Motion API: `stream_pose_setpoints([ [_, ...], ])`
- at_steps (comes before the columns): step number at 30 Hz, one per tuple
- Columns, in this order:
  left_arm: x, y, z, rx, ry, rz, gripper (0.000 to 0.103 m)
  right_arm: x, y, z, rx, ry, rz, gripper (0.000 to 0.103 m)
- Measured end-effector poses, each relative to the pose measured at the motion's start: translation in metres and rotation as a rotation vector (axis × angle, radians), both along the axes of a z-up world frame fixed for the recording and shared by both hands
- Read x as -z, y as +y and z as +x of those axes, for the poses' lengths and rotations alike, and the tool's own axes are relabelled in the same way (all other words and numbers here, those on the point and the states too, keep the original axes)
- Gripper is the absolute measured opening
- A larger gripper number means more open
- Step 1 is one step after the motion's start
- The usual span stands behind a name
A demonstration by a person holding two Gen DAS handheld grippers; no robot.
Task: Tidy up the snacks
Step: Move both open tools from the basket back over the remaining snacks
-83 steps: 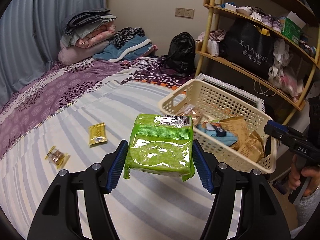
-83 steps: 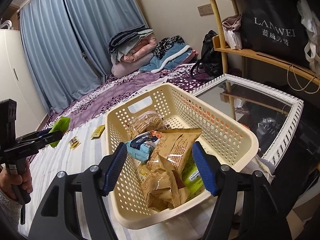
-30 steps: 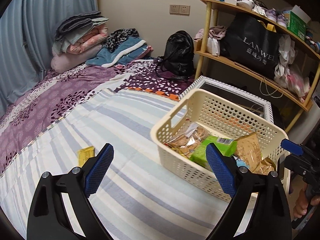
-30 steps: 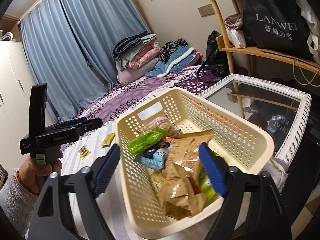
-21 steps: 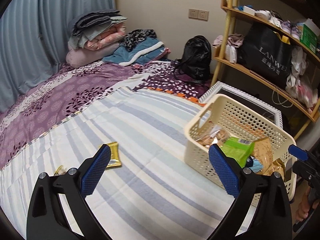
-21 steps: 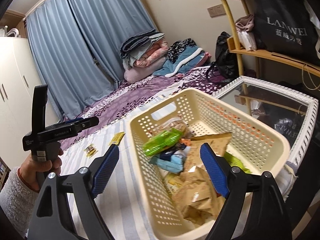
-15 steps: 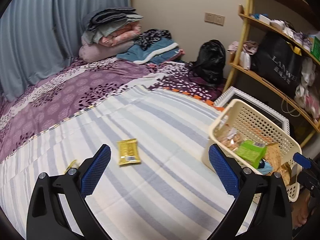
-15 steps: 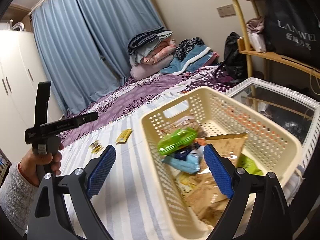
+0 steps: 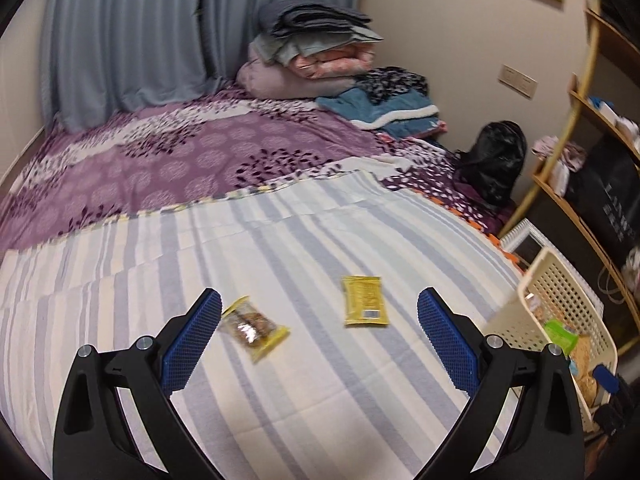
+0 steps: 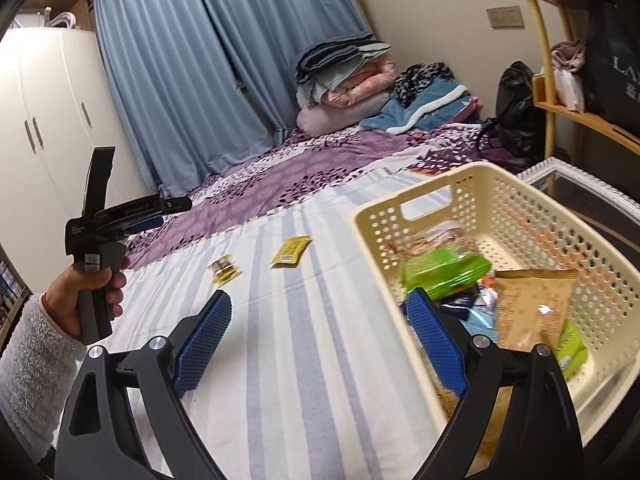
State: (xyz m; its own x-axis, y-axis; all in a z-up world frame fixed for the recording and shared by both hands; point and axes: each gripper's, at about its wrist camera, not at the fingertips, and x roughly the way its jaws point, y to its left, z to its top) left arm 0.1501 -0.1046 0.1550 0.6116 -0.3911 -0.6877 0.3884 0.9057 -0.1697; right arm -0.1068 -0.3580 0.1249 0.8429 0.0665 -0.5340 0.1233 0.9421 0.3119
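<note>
Snacks, loose: yellow sachet and clear-wrapped sweet lie on the striped bed, between and just ahead of the left gripper fingers, which stand wide apart, empty. Likely light, crinkly, slippery; pinch across flat faces. Basket: green pack, brown bags. Right gripper fingers apart, empty.

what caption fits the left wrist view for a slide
Open left gripper above a striped sheet, two snack packets ahead, basket at right.
</note>
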Motion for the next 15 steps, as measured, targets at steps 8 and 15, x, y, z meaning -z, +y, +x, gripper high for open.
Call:
stream_pose_setpoints([
  [8,0.04,0.028,0.028,-0.116,0.103,-0.003,0.1,0.01,0.026,0.02,-0.074,0.039,0.001,0.089],
  [15,0.072,0.03,0.045,-0.163,0.164,0.006,0.1,0.021,0.039,0.037,-0.112,0.077,0.005,0.089],
])
